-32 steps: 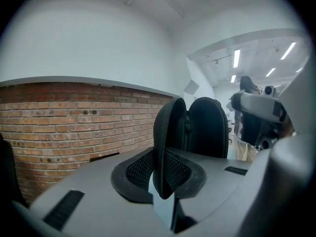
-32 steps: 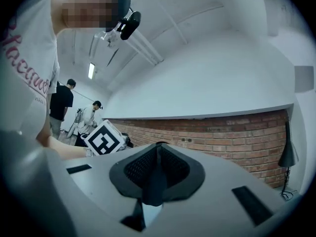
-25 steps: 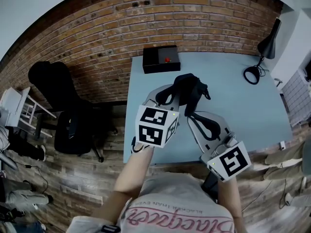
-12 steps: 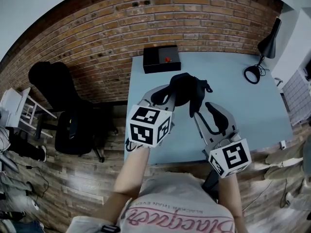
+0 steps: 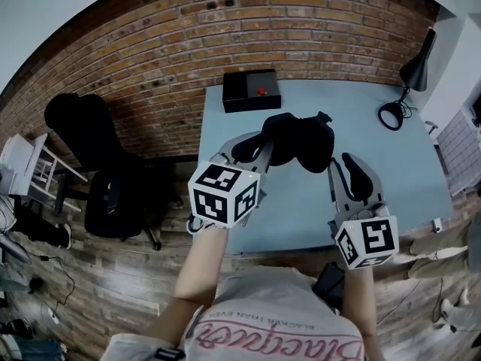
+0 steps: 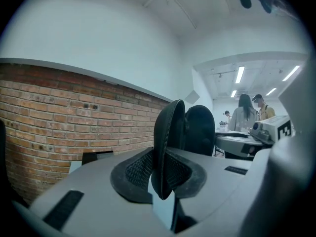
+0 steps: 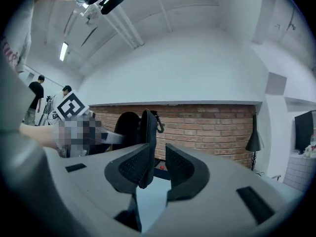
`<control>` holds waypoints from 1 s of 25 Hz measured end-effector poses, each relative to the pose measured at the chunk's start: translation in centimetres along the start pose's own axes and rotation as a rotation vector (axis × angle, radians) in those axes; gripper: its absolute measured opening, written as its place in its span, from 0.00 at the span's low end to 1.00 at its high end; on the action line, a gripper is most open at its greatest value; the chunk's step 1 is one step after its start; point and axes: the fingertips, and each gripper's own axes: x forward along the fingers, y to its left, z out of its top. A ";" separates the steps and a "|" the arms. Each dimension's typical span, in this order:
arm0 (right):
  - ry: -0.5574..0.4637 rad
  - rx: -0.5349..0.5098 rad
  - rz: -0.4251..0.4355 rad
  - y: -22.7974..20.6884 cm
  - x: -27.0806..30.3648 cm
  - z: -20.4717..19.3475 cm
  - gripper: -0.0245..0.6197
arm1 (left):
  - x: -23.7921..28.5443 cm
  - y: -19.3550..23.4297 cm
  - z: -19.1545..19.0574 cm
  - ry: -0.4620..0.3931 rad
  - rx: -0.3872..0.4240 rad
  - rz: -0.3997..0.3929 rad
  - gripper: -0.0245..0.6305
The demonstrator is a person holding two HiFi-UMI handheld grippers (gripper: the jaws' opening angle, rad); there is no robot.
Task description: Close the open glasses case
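The black zip glasses case (image 5: 298,139) hangs above the blue table (image 5: 391,179), its two halves apart at an angle. My left gripper (image 5: 263,138) is shut on the left half's zip rim (image 6: 167,132), which the textured pads (image 6: 136,168) pinch in the left gripper view. My right gripper (image 5: 340,159) sits at the case's right side. Its jaws have just been opening and now stand apart. In the right gripper view the other half's edge (image 7: 147,137) hangs between them, close against the left pad (image 7: 129,168) and clear of the right pad.
A black box with a red button (image 5: 250,90) stands at the table's far left corner. A black desk lamp (image 5: 410,72) is at the far right. A black office chair (image 5: 98,153) stands on the wood floor at left, before the brick wall (image 5: 150,59).
My right gripper has swung to the right and its jaws have spread off the case half. The case now shows wider. My left gripper has kept its hold and hardly moved.
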 end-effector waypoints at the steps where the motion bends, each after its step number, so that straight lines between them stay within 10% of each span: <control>1: 0.002 0.017 -0.018 -0.7 -0.1 -0.1 0.21 | -0.1 -0.2 0.0 -0.003 -0.004 -0.017 0.10; 17: 0.015 0.077 -0.128 -3.6 0.3 -1.0 0.15 | 0.4 -2.1 -0.6 -0.004 -0.009 -0.059 0.10; 25: -0.002 0.030 -0.149 -3.6 0.1 -0.7 0.12 | 0.0 -2.7 0.7 -0.147 0.106 0.017 0.10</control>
